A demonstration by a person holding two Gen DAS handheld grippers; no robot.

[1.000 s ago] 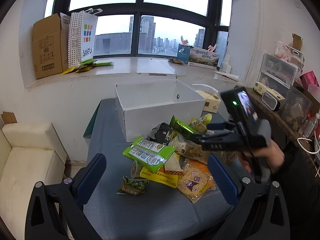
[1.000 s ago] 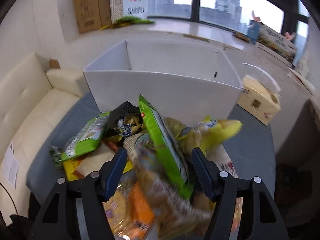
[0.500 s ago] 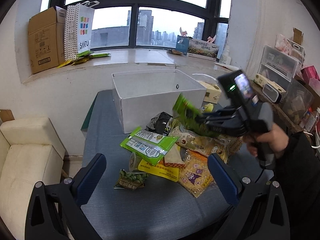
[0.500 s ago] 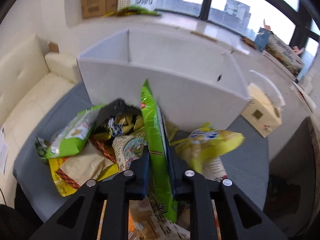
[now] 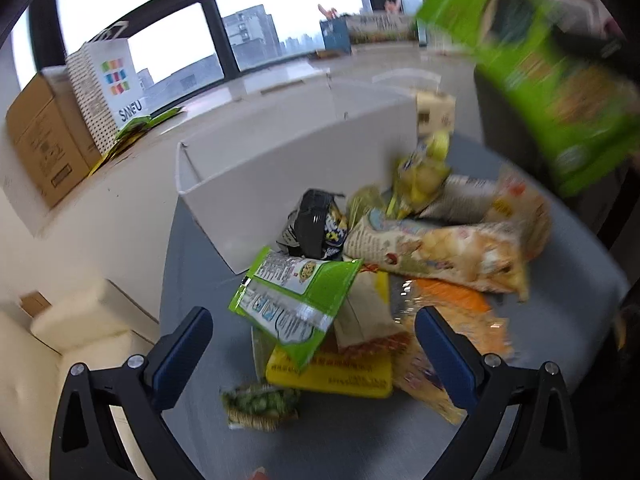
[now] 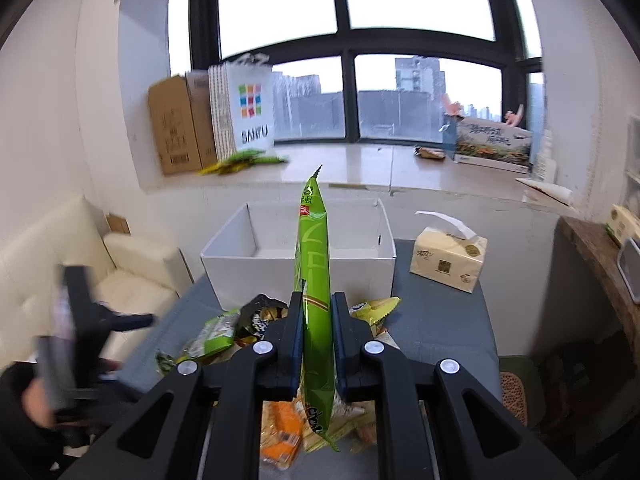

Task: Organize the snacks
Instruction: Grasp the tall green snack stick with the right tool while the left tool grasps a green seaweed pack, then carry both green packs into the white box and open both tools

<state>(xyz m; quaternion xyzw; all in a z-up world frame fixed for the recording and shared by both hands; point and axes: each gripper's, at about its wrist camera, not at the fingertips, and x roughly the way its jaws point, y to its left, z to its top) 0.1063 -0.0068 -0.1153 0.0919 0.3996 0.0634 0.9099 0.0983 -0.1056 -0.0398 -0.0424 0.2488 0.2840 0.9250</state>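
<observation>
I am looking at a big window [image 6: 400, 60] with thick black bars, and grey daylight is coming in over tall buildings; a wide pale sill [image 6: 360, 164] is running under it, holding a brown cardboard box [image 6: 176, 124] and a white paper bag [image 6: 248, 108] with coloured squares; white walls [image 6: 100, 100] are standing on both sides; a cream sofa [image 6: 132, 264] is sitting at the left; a grey table [image 6: 440, 320] is filling the middle.

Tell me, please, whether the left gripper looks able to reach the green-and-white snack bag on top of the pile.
Probably yes. The left gripper is open, and the green-and-white bag lies on top of the snack pile just ahead of its fingers, with nothing covering it.
</observation>
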